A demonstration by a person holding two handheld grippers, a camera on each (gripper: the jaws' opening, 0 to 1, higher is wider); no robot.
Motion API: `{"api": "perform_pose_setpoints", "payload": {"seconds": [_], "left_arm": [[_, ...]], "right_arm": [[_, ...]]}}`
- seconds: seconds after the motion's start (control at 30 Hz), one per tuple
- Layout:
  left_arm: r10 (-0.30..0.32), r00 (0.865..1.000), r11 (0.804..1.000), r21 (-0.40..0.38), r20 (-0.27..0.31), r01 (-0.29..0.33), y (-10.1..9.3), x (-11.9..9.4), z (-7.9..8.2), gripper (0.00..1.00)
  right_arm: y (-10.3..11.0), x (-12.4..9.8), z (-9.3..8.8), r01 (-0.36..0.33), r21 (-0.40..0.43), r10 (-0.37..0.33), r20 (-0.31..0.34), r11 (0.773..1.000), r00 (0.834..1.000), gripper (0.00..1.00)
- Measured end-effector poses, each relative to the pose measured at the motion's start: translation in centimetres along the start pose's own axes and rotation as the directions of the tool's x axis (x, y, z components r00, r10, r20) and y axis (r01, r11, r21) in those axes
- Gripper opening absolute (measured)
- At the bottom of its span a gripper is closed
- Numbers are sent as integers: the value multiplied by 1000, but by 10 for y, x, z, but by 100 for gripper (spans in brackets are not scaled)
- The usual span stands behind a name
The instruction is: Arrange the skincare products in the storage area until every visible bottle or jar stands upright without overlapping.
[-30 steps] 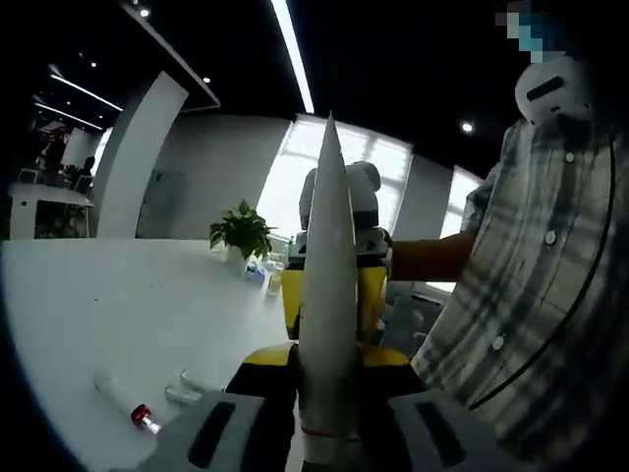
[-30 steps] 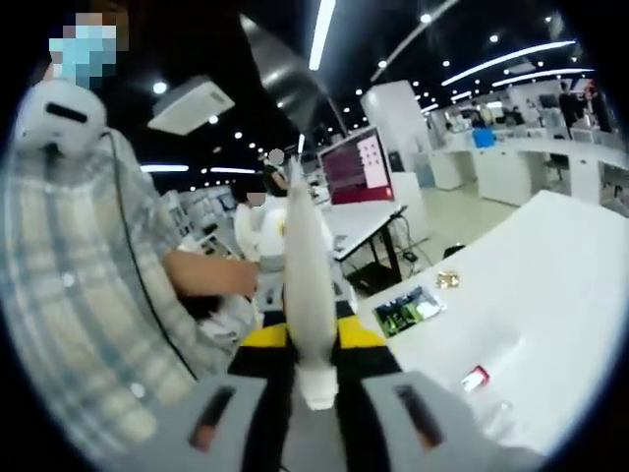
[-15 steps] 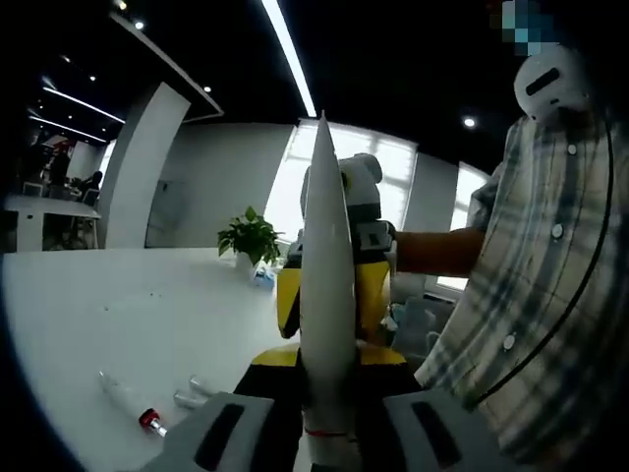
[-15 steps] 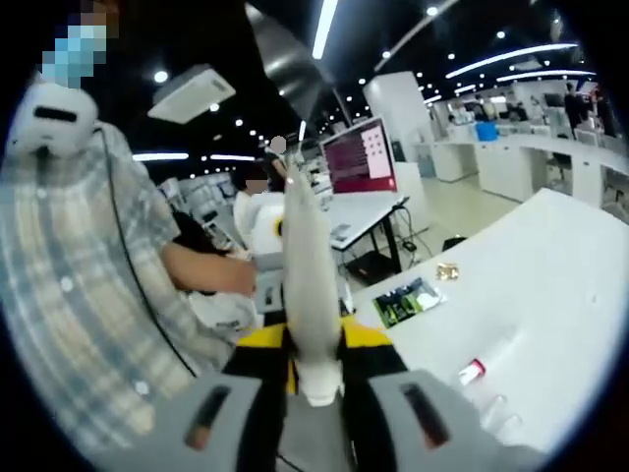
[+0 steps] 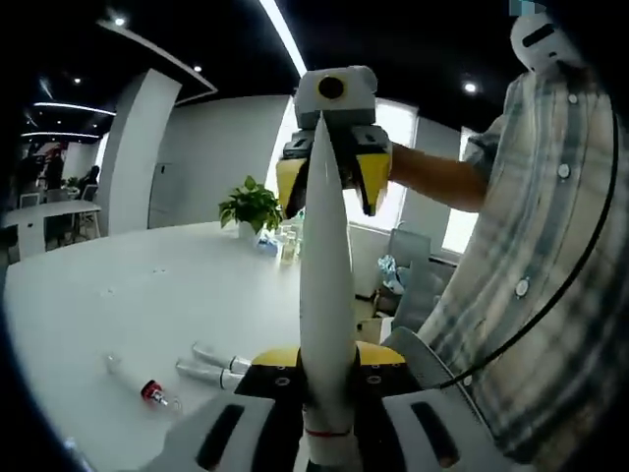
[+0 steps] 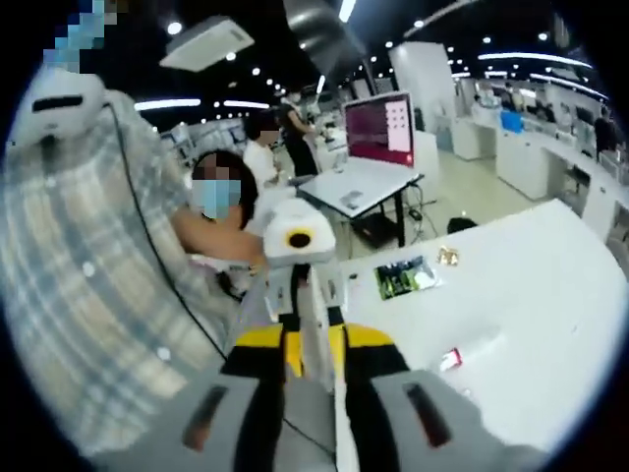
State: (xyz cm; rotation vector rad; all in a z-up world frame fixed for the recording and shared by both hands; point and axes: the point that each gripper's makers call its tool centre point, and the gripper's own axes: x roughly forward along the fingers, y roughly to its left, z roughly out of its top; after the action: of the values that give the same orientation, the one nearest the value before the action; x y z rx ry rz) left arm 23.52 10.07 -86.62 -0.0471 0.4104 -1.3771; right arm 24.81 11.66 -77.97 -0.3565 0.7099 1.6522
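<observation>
My left claw [image 5: 325, 295] jaws pressed together, empty; right claw [image 6: 313, 324] same. Slim clear red-capped tube [image 5: 143, 384] lying flat on white worktop [image 5: 147, 295], below-left. Risk: blind descent, tube rolls off.

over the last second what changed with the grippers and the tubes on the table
In the left gripper view, the right gripper has risen from behind the left gripper's jaws to sit high in frame. Both stay shut and empty. The tubes and the red-capped tube lie flat on the white table as before, untouched; their shift in frame looks like camera motion.
</observation>
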Motion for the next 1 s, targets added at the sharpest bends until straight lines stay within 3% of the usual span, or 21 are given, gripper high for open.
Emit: {"api": "perform_pose_setpoints", "payload": {"seconds": [0.07, 0.13, 0.27, 0.3, 0.37, 0.43, 0.67, 0.9, 0.97, 1.0], "left_arm": [[0, 1000, 1000, 10, -18, 0, -2, 2, -5, 16], [0, 1000, 1000, 11, -24, 0, -3, 3, -7, 16], [22, 998, 999, 36, -53, -20, -3, 4, -14, 16], [25, 998, 999, 31, -56, -23, -3, 3, -15, 16], [39, 997, 999, 32, -64, -37, -3, 2, -21, 16], [53, 996, 998, 35, -69, -51, -4, 2, -25, 18], [138, 987, 990, 15, -80, -137, 4, -3, -37, 22], [245, 966, 968, -36, -76, -249, 10, -9, -46, 25], [271, 959, 960, -45, -87, -276, 12, -12, -54, 29], [290, 949, 953, -57, -121, -299, 13, -15, -63, 31]], "right_arm": [[2, 5, -11, -9, -32, 6, -111, 999, 994, 19], [3, 10, -24, -16, -70, 0, -220, 997, 976, 17], [1, 20, -32, -22, -116, -15, -313, 993, 950, 12], [2, 23, -32, -27, -105, -7, -312, 994, 950, 12], [3, 26, -36, -25, -65, 1, -352, 998, 936, 10], [4, 31, -38, -45, -114, -2, -384, 992, 923, 8], [2, 46, -39, -40, -170, -35, -417, 985, 908, 5], [0, 52, -37, -74, -209, -31, -457, 975, 889, 5], [-3, 51, -35, -73, -220, -38, -464, 973, 885, 5], [-5, 51, -34, -72, -225, -43, -467, 972, 883, 5]]}}
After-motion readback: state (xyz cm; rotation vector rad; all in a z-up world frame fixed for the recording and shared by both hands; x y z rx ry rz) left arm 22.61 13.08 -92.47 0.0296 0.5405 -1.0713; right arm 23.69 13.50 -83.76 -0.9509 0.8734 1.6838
